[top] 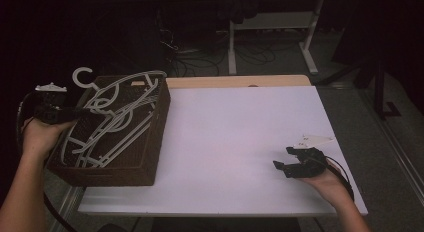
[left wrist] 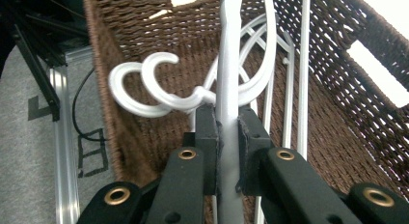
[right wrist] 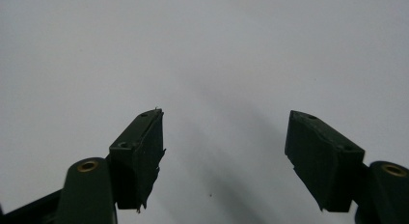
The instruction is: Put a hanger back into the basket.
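A brown wicker basket point(top: 150, 142) stands on the left end of the white table point(top: 235, 127) and holds several white plastic hangers point(top: 122, 117). My left gripper point(top: 86, 111) reaches over the basket's left rim. In the left gripper view it point(left wrist: 229, 132) is shut on the straight bar of one white hanger point(left wrist: 229, 64), whose bar runs up between the pads. Two hanger hooks point(left wrist: 144, 86) curl to the left just beyond the jaws, above the basket's woven wall point(left wrist: 337, 60). My right gripper point(top: 282, 158) rests open low over the table's right part, and in its own view it point(right wrist: 224, 147) has nothing between the jaws.
A small white tag point(top: 316, 140) lies on the table just behind the right gripper. A wooden strip point(top: 240, 81) edges the table's far side. Beyond it are white desk legs point(top: 231, 52) and floor cables point(top: 250, 56). A metal frame rail point(left wrist: 65, 147) runs beside the basket.
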`<state>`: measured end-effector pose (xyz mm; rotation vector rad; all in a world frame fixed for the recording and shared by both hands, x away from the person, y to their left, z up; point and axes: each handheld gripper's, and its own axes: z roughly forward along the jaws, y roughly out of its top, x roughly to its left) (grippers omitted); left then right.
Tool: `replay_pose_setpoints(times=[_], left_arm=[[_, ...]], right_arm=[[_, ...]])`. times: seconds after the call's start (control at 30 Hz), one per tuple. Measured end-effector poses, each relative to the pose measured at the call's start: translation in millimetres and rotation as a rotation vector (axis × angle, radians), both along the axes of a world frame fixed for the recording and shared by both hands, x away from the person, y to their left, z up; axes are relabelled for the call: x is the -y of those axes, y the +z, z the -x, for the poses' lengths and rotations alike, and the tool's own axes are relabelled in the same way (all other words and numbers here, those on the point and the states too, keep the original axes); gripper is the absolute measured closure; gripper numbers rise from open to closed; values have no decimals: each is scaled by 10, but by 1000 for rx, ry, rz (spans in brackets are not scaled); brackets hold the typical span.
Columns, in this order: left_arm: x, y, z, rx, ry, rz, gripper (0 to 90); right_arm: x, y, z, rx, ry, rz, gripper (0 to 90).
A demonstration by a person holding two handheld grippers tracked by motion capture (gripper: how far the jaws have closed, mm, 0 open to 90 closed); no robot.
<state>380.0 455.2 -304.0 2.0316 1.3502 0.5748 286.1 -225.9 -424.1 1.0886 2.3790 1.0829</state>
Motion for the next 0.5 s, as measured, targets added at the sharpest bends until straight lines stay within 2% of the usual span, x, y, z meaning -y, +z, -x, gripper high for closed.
replay_pose_setpoints(times=[0.17,0.27,0.37,0.47,0.5], left_arm=[[-25,-54,0,-26,11,-18,817],[-57,-128,-8,-37,12,-8,817],[-71,-199,-17,-65,10,-34,816],[-60,-233,-33,-74,-5,-13,815],[-47,-243,-40,-80,-7,-20,814]], right_arm=[[-6,4,-15,4,2,1,288],[-22,8,-30,3,6,0,288],[-42,2,-48,2,11,2,287],[-52,-7,-46,2,9,7,285],[-52,-8,-43,2,9,7,285]])
